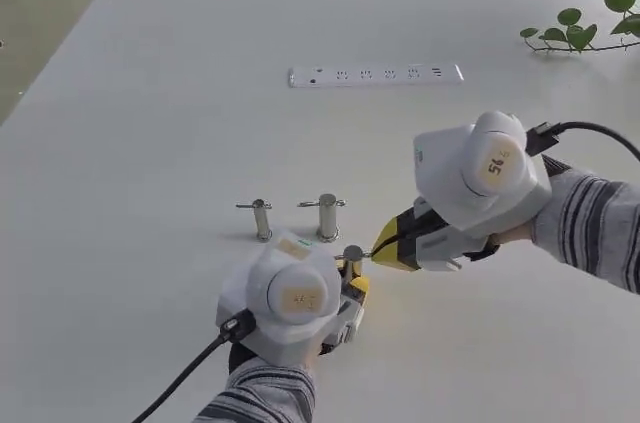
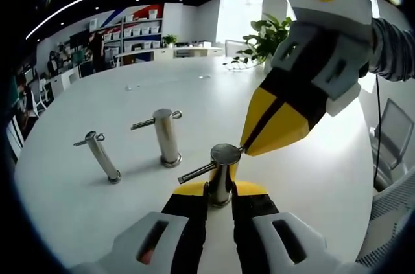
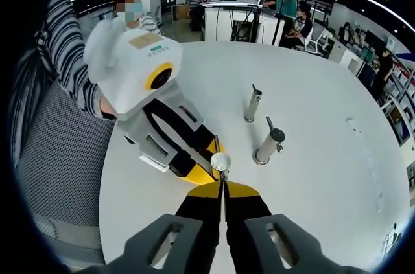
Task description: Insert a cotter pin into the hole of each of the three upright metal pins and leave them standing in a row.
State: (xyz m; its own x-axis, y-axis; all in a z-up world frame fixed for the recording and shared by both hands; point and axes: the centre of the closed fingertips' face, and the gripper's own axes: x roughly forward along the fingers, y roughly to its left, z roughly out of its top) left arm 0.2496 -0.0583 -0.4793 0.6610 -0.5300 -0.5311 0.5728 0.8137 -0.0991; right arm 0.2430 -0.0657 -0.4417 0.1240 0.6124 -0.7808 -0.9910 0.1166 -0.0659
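Note:
Three metal pins stand on the white table [image 1: 150,93]. The far two, one [image 1: 261,218] and the other [image 1: 327,216], each carry a cotter pin through the head. My left gripper [image 1: 354,279] is shut on the shaft of the nearest pin [image 1: 352,255], which also stands upright between its jaws [image 2: 220,180]. A cotter pin [image 2: 194,172] runs through this pin's hole and sticks out on the far side. My right gripper [image 1: 379,245] comes in from the right, its yellow tips at the pin's head [image 3: 220,161], shut on the cotter pin's near end [image 3: 222,186].
A white power strip [image 1: 376,74] lies farther back at the middle of the table. A leafy plant [image 1: 590,23] trails over the back right corner. Bare tabletop lies to the left and in front of the pins.

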